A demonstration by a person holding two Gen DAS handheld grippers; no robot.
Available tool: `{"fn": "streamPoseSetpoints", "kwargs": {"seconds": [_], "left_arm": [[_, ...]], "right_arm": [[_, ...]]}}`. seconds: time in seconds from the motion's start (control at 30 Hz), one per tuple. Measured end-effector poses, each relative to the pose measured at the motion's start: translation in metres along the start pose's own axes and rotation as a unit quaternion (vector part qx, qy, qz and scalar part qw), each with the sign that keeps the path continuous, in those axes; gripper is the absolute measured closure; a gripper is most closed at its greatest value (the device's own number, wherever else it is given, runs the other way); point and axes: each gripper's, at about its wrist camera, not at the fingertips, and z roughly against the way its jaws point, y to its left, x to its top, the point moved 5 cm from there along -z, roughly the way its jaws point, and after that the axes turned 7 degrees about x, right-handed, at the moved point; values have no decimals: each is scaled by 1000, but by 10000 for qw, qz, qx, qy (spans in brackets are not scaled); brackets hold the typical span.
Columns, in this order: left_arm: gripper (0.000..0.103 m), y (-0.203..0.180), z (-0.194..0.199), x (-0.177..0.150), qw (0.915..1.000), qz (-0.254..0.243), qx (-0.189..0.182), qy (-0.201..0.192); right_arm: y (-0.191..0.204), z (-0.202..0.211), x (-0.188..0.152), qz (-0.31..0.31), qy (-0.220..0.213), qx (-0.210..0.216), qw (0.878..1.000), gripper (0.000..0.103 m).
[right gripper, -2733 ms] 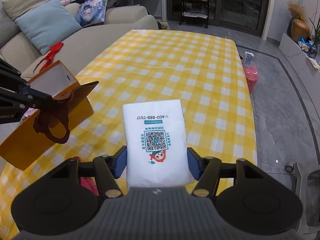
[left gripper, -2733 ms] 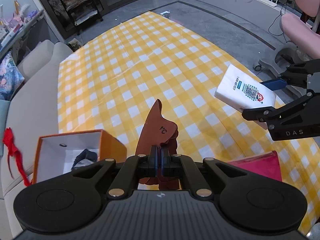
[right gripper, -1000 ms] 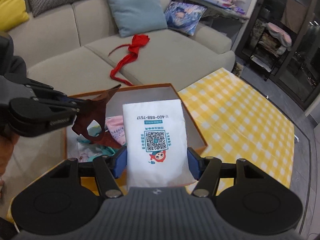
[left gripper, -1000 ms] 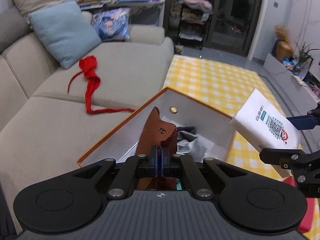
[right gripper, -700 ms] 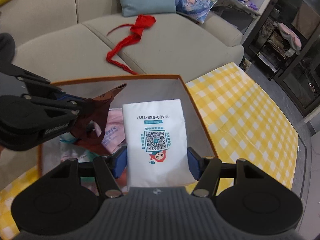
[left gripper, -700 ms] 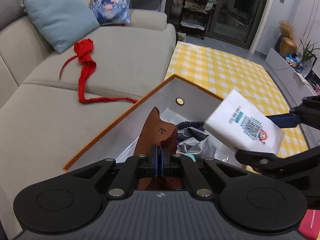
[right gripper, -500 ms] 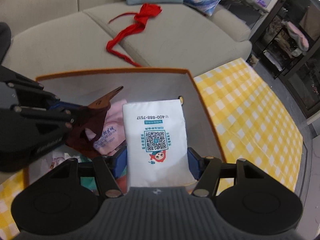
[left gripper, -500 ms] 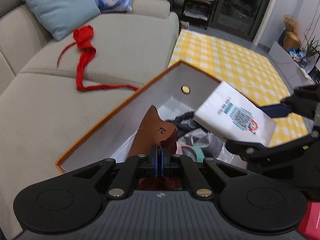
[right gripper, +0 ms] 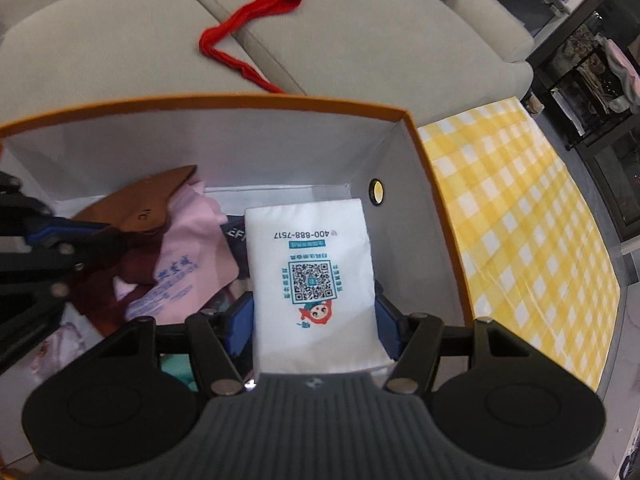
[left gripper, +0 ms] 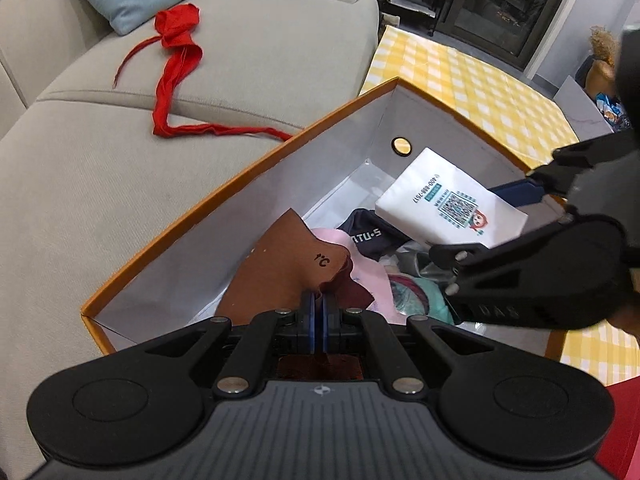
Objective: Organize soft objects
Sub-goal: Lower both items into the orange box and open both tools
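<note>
My left gripper (left gripper: 319,308) is shut on a brown leather piece (left gripper: 280,268) and holds it low inside the orange box (left gripper: 224,184). The brown piece also shows in the right wrist view (right gripper: 136,204). My right gripper (right gripper: 314,320) is shut on a white tissue pack (right gripper: 312,280) with a QR code and holds it inside the same box (right gripper: 424,148) near its far right corner. The pack also shows in the left wrist view (left gripper: 452,204). A pink cloth bag (right gripper: 188,268) and a dark cloth (left gripper: 368,236) lie in the box under both grippers.
A red ribbon (left gripper: 176,56) lies on the beige sofa (left gripper: 100,152) behind the box. The yellow checked tablecloth (right gripper: 520,208) stretches right of the box. A red object (left gripper: 624,420) sits at the lower right edge of the left wrist view.
Both grippers have swung from over the table to the box and lowered into it. The brown piece and the tissue pack are now down among the box's contents.
</note>
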Motion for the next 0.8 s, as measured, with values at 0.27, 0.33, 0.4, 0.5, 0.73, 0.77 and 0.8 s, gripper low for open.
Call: {"fn": "streamPoseSetpoints", "kwargs": {"seconds": [0.27, 0.33, 0.4, 0.5, 0.73, 0.77, 0.8], "left_arm": [[99, -2, -9, 2, 9999, 29, 4, 106], [99, -3, -9, 3, 9999, 18, 16, 112], [99, -4, -9, 3, 9999, 19, 32, 113], [98, -4, -10, 2, 9999, 9, 34, 126], [93, -4, -9, 3, 9998, -14, 113, 152], [92, -4, -8, 3, 9998, -24, 138, 144], [89, -4, -7, 3, 9997, -21, 186, 131]], "right_arm": [[-12, -36, 18, 122, 225, -17, 9997, 40], [-13, -44, 21, 188, 284, -41, 9994, 40], [-13, -51, 23, 242, 334, -91, 9991, 38], [-12, -59, 25, 280, 379, -101, 9988, 38], [-1, -65, 24, 591, 405, -285, 9970, 32], [0, -64, 23, 629, 406, -314, 9967, 29], [1, -61, 21, 653, 393, -332, 9965, 26]]}}
